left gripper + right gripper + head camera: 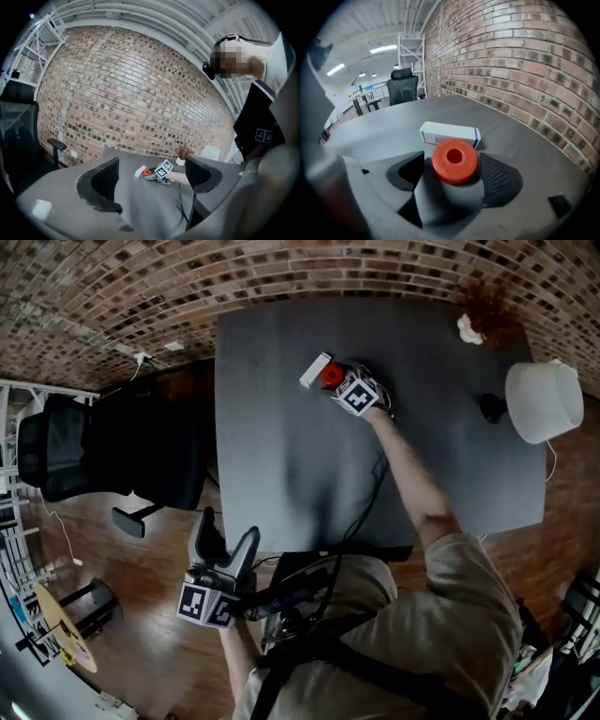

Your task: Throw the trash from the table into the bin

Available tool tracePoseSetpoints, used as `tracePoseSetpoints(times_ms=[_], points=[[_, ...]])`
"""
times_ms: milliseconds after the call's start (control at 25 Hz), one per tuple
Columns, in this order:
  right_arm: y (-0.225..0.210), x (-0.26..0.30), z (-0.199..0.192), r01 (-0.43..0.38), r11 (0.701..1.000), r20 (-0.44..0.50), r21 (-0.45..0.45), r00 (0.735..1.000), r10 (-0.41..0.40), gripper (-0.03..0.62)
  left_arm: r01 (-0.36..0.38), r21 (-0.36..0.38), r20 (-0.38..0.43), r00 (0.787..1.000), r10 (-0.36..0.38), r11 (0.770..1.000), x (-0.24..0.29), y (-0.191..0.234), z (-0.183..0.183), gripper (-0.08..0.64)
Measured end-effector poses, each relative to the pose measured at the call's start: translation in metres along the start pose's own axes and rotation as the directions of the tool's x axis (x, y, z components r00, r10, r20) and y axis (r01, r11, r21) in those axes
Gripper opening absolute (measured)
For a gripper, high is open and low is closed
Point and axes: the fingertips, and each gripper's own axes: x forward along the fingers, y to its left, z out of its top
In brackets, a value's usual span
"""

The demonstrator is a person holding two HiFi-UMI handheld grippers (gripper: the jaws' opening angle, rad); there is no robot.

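right gripper (453, 174): tilted down onto the table (281, 465), jaws spread wide, one on each side of the red ring (454, 161); pads close beside it but not pressing, nothing gripped
right forearm (412, 474): stretched out over the table, running from the shoulder at 5 o'clock up to the gripper near the far edge at 12 o'clock in the head view
red ring: flat on the table, hole facing up
box (450, 132): white, lying on its side just beyond the ring at 12 o'clock in the right gripper view
left gripper (225, 545): held low off the table's near edge at 7 o'clock in the head view, nearly level, jaws wide apart with nothing between them
lamp shade (544, 401): white, at the table's 3 o'clock side
chair (56, 446): black, off the table at 9 o'clock
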Motion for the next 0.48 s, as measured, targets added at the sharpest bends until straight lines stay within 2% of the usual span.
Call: tracePoseSetpoints(times_ms=[80,240,360,400,480], points=[[0.001,0.004,0.0,-0.015,1.0,0.0,0.012,1.0,0.015,0.307,-0.012,0.001,-0.001,1.0,0.012,1.0,-0.004,0.002,-0.002,0.428],[0.03,-0.02,-0.001,-0.035,0.999,0.037,0.036,0.999,0.034,0.307,0.027,0.006,-0.008,1.0,-0.027,1.0,-0.005,0.005,-0.006,0.428],[0.06,-0.082,-0.002,0.0,0.992,0.137,0.124,0.99,-0.017,0.307,0.139,0.013,-0.03,0.99,-0.138,0.99,0.006,-0.001,-0.008,0.428],[0.072,-0.11,-0.004,0.014,0.986,0.18,0.167,0.983,-0.045,0.307,0.194,0.014,-0.039,0.98,-0.194,0.981,0.012,-0.005,-0.007,0.428],[0.098,-0.172,-0.014,0.052,0.964,0.256,0.261,0.959,-0.121,0.307,0.32,0.011,-0.06,0.946,-0.319,0.947,0.025,-0.015,-0.005,0.428]])
